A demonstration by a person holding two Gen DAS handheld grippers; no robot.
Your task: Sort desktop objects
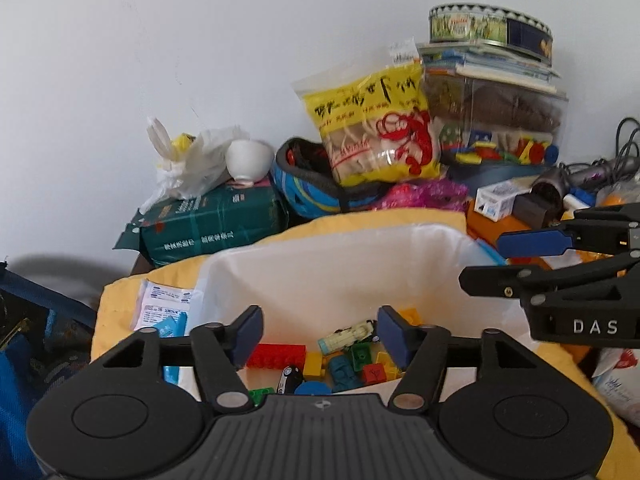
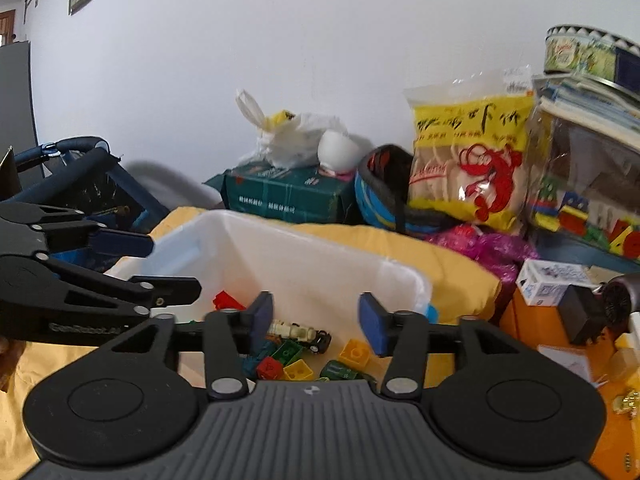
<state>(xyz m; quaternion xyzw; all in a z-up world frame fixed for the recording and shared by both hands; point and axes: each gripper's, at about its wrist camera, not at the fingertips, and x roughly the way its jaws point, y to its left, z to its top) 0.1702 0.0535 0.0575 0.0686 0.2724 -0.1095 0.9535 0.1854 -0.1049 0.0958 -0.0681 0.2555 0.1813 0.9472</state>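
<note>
A white plastic bin [image 1: 320,256] [image 2: 304,256] stands on a yellow cloth [image 1: 120,300] and holds several toy bricks, among them a red brick [image 1: 276,355], a cream toy vehicle [image 1: 348,336] [image 2: 298,332], a yellow brick [image 2: 354,354] and a teal figure [image 1: 344,372]. My left gripper [image 1: 320,336] hovers open above the bin's near side, nothing between its blue pads. My right gripper [image 2: 316,322] hangs open over the same bin, empty. Each gripper shows side-on in the other's view: the right gripper [image 1: 520,260] and the left gripper [image 2: 148,264].
Clutter lines the wall behind the bin: a green tissue pack [image 1: 212,224], a white bowl [image 1: 249,158], a plastic bag [image 1: 188,164], a blue helmet [image 1: 308,184], a yellow snack bag [image 1: 380,128], a clear toy box [image 1: 496,120], a round tin [image 1: 488,26]. An orange surface [image 2: 560,360] lies right.
</note>
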